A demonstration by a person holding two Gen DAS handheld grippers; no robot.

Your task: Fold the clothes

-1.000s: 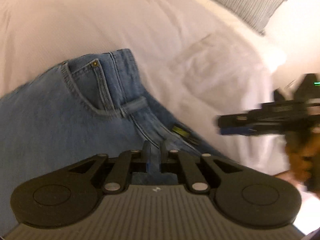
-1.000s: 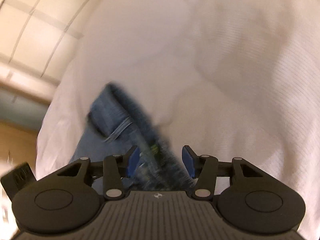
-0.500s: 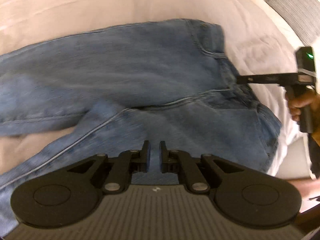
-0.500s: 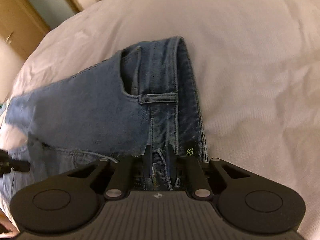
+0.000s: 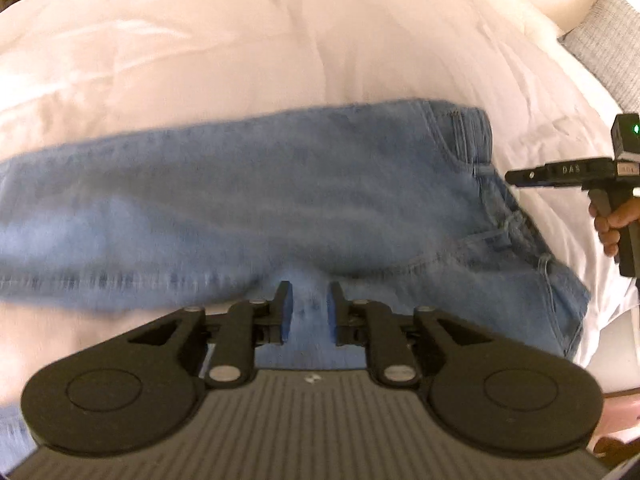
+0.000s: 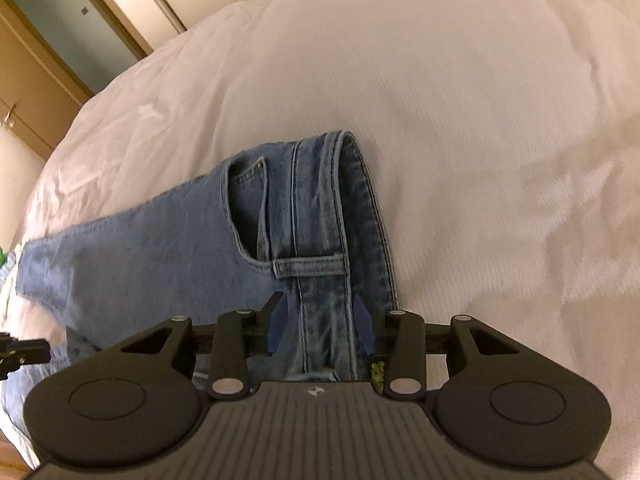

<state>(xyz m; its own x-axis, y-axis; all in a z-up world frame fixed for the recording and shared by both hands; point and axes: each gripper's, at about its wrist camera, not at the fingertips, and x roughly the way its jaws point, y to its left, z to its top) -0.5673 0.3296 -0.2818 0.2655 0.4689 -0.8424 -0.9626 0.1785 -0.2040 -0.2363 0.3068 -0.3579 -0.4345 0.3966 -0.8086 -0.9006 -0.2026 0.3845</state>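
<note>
Two claws hang over one pair of jeans (image 5: 248,200) spread on a white bed (image 5: 280,40). The jeans already lie doubled lengthwise, one leg on top of the other, so that a single long strip of denim runs across the bed.

From the left wrist view, the strip's long axis runs from 9 o'clock to 3 o'clock, with the legs trailing off toward 9 and the waistband (image 5: 472,136) at about 2 o'clock. The left claw (image 5: 308,312) is released, its blue pads parted with denim showing through the gap near the seat of the jeans. The right claw (image 5: 516,179) shows at 3 o'clock in that view, just beside the waistband, held in a hand (image 5: 614,220).

From the right wrist view, the right claw (image 6: 320,324) is also released: its fingers stand apart on either side of the waistband (image 6: 320,208), which runs away toward 12 o'clock, while the legs stretch off toward 9 o'clock. Nothing is gripped by either claw.

The right claw is nearer the waist end and the left nearer the middle of the strip. Judged from this, a further fold would run across the long axis, bringing one end toward the other. Whether the lengthwise doubling is being finished or a crosswise fold is about to be set up cannot be settled from this moment.

A grey cushion (image 5: 608,32) sits at the bed's far corner.
</note>
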